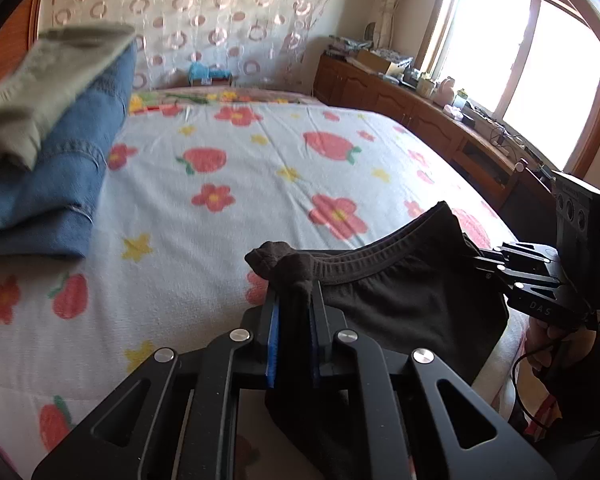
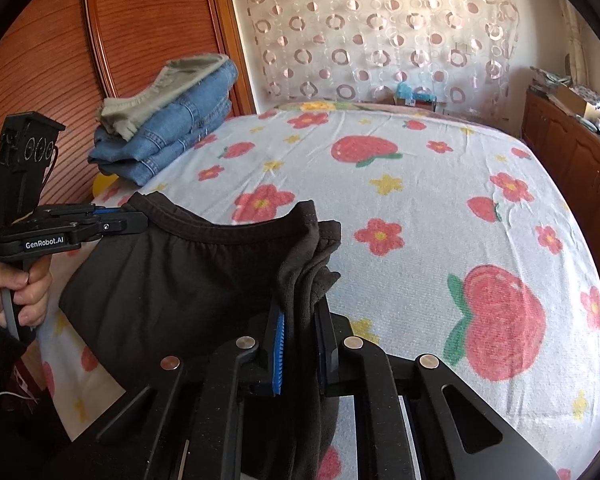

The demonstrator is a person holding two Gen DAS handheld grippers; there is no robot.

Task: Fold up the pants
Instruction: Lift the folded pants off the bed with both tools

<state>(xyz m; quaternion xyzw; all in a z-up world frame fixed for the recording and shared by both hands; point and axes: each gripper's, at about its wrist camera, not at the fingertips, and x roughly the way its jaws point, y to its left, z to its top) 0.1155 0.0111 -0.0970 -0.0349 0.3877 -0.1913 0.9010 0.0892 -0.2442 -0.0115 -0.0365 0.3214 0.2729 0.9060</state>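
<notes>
Dark brown pants (image 1: 400, 292) hang by the waistband between the two grippers, over the near edge of the bed. In the left wrist view my left gripper (image 1: 294, 292) is shut on one bunched end of the waistband, cloth pinched between the blue pads. The right gripper (image 1: 480, 258) clamps the other end at the right, a hand below it. In the right wrist view my right gripper (image 2: 300, 312) is shut on a gathered fold of the pants (image 2: 172, 272). The left gripper (image 2: 136, 216) holds the far end of the waistband at the left.
A flowered sheet covers the bed (image 1: 220, 160). Folded blue jeans (image 2: 172, 136) with a grey-green garment (image 2: 156, 92) on top lie at the bed's far left, by the wooden headboard (image 2: 120, 40). A cluttered wooden cabinet (image 1: 420, 108) runs under the window at the right.
</notes>
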